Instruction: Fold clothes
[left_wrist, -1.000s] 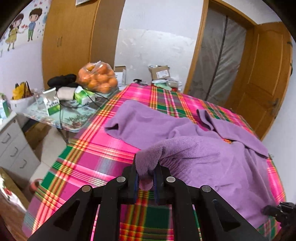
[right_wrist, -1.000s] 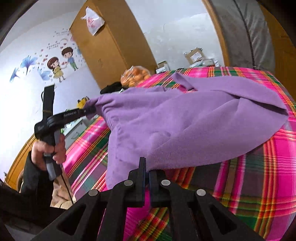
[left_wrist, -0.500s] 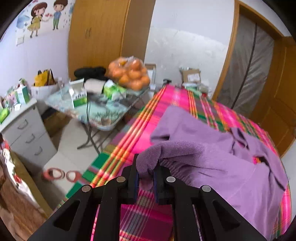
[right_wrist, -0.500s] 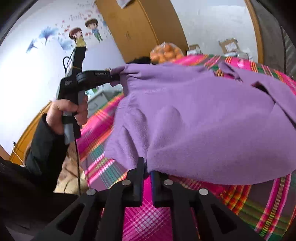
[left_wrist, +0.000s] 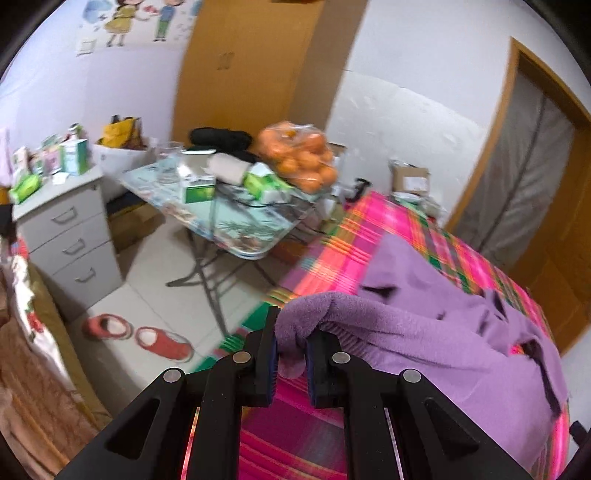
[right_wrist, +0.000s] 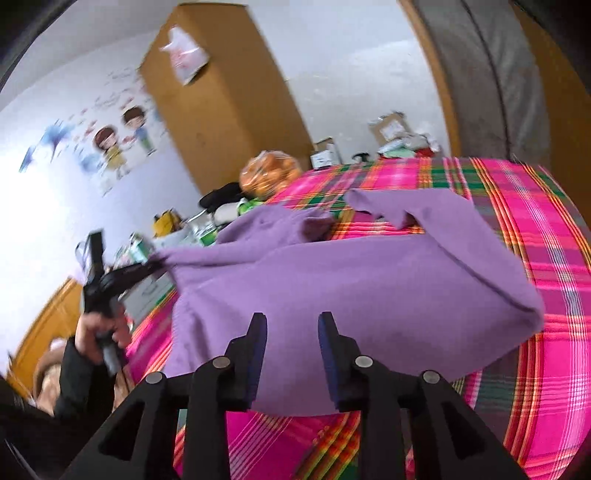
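Observation:
A purple fleece garment (left_wrist: 443, 332) lies across a bed with a pink, green and orange plaid cover (left_wrist: 399, 229). My left gripper (left_wrist: 290, 328) is shut on a bunched corner of the garment, lifted near the bed's left edge. In the right wrist view the same garment (right_wrist: 369, 280) spreads over the plaid cover (right_wrist: 535, 229), pulled taut toward the left gripper (right_wrist: 147, 267), which a hand holds. My right gripper (right_wrist: 293, 319) is open just above the garment's near edge, with nothing pinched between its fingers.
A folding table (left_wrist: 236, 221) beside the bed carries boxes and a bag of oranges (left_wrist: 299, 158). A grey drawer unit (left_wrist: 70, 240) and red slippers (left_wrist: 140, 336) are on the tiled floor. A wooden wardrobe (left_wrist: 251, 66) and a door (left_wrist: 554, 221) stand behind.
My right gripper has opened and let go of the garment's edge. My left gripper, still holding its corner, has swung left toward the bed's edge and floor.

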